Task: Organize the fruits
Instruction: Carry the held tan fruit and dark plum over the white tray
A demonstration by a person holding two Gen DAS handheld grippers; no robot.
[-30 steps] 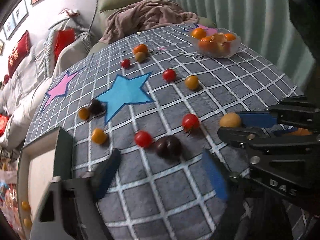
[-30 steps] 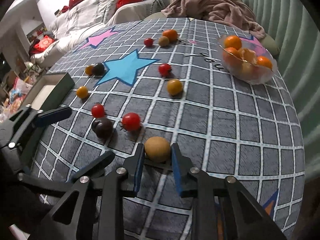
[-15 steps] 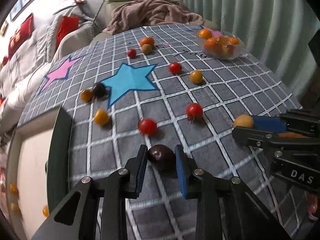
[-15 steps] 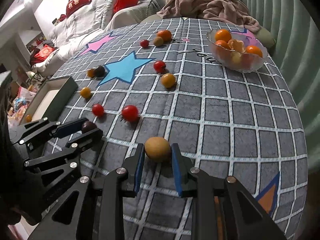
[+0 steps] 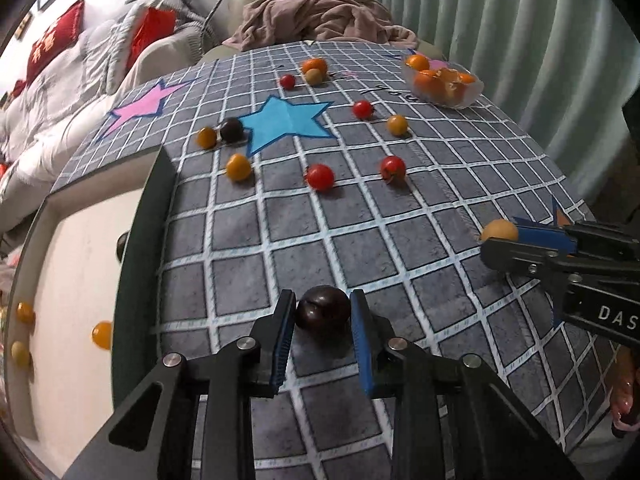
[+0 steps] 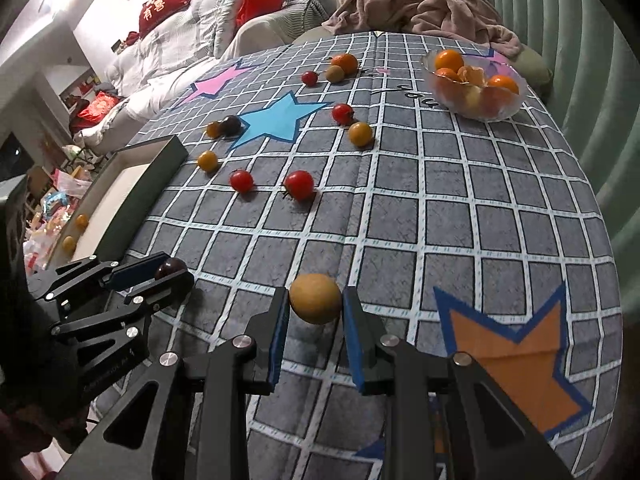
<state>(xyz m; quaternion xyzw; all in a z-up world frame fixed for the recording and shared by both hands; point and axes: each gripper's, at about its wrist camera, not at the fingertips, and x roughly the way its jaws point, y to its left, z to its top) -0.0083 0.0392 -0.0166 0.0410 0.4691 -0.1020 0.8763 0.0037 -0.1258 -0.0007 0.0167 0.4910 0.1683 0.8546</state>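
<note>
My left gripper (image 5: 322, 316) is shut on a dark purple fruit (image 5: 323, 312) and holds it above the grid cloth, near the green-walled tray (image 5: 136, 248). It also shows in the right wrist view (image 6: 160, 274). My right gripper (image 6: 315, 310) is shut on a tan round fruit (image 6: 315, 298), lifted off the cloth; it shows at the right of the left wrist view (image 5: 520, 240). Red tomatoes (image 5: 320, 177) (image 5: 393, 166), yellow-orange fruits (image 5: 238, 167) (image 5: 397, 124) and another dark fruit (image 5: 231, 129) lie scattered on the cloth.
A clear bowl of oranges (image 5: 444, 82) stands at the far right of the table. The tray holds a few small yellow fruits (image 5: 102, 334). A sofa with a pink blanket (image 5: 320, 12) is behind the table. The table edge runs along the right.
My left gripper closed on the dark fruit and lifted it back toward the tray. My right gripper raised the tan fruit off the cloth and drew back.
</note>
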